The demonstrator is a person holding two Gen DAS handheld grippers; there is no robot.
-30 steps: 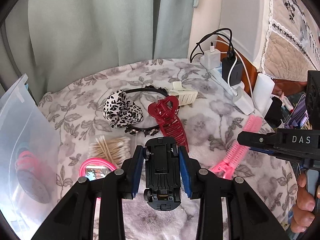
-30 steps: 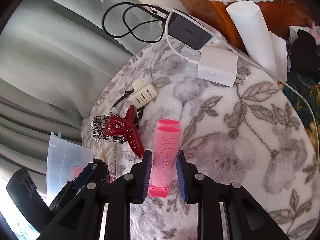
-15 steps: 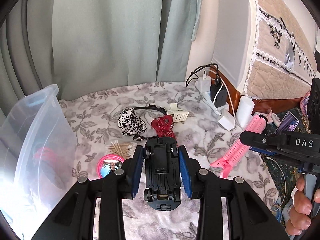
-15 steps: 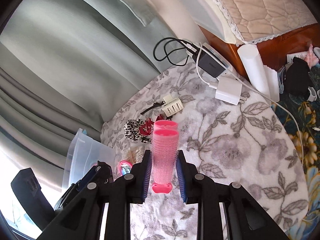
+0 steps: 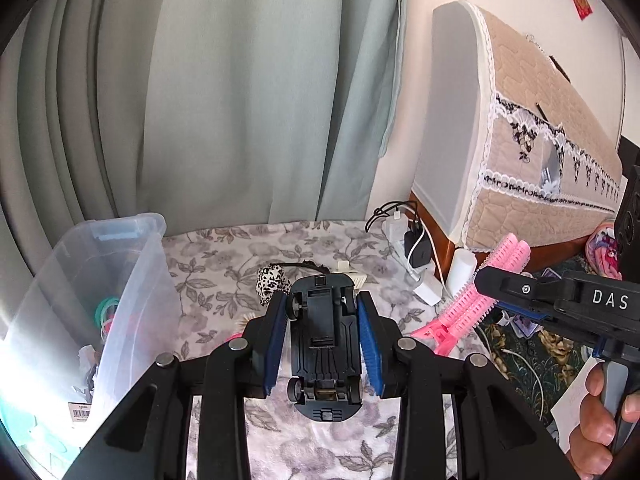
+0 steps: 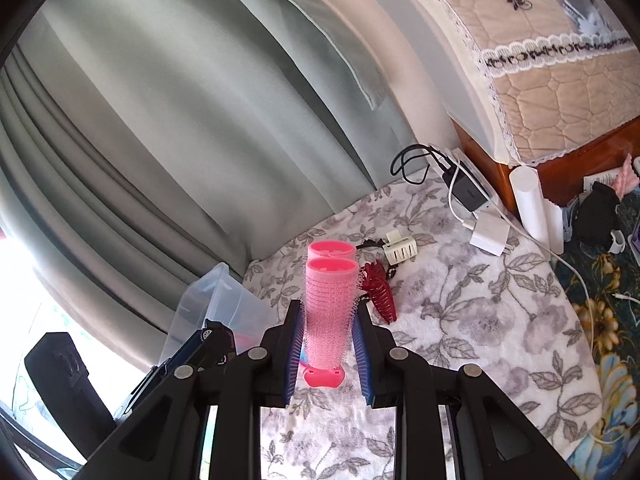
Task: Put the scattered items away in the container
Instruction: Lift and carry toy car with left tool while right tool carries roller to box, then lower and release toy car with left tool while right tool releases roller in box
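My left gripper is shut on a black toy car, belly up, held well above the floral cloth. My right gripper is shut on a pink hair roller clip; the same pink roller clip and right gripper show at the right of the left wrist view. The clear plastic container stands at the left with coloured items inside; in the right wrist view the container is lower left. A leopard scrunchie, a dark red claw clip and a cream clip lie on the cloth.
Chargers and cables lie at the cloth's far right edge beside a white cylinder. A quilted headboard cover rises at the right, grey-green curtains hang behind. A hand grips the right tool's handle.
Both grippers have risen with their loads, so the cloth and its items look smaller and farther below. The container has come more fully into view at the left.
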